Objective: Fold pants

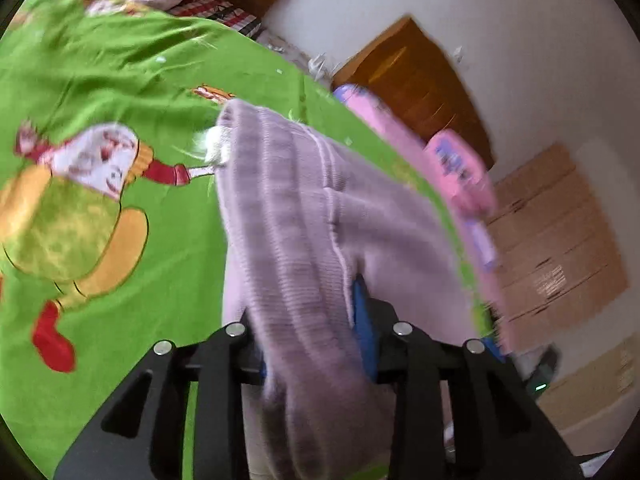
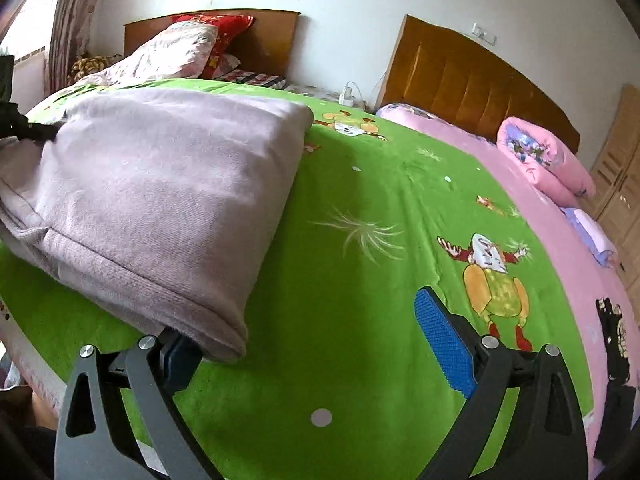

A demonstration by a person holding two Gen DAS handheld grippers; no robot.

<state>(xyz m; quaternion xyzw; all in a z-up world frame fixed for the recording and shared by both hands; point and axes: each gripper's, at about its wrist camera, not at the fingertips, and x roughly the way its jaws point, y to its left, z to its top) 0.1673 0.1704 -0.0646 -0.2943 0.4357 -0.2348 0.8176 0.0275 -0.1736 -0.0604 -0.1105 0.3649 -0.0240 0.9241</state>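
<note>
Pants (image 2: 160, 200): lilac knit, lying folded on the green cartoon bedspread (image 2: 360, 208), toward the left side of the bed in the right wrist view. Several layers stacked, hems at the near edge, fold at the far end.

Left gripper (image 1: 312, 320): jaws gripping the pants. Ribbed lilac fabric bunches between the two fingers and drapes fwd over them, hiding most of the blue pads; only an edge of one blue pad (image 1: 362, 312) shows to the right of the cloth. Fabric runs from the jaws up and away across the bedspread. View is blurred. In the right wrist view a dark bit of this gripper shows at the far left edge, at the pants' left end.

Right gripper (image 2: 312, 344): jaws wide apart, holding nothing. Its left finger sits just under the near corner of the folded pants, partly covered by the hem; whether it touches the cloth, can't tell. Right finger w/ blue pad (image 2: 444, 344) stands clear over bare bedspread.

Bkgd: pink quilt (image 2: 544, 160) rolled up near a wooden headboard (image 2: 460, 80), second bed w/ pillows behind.
</note>
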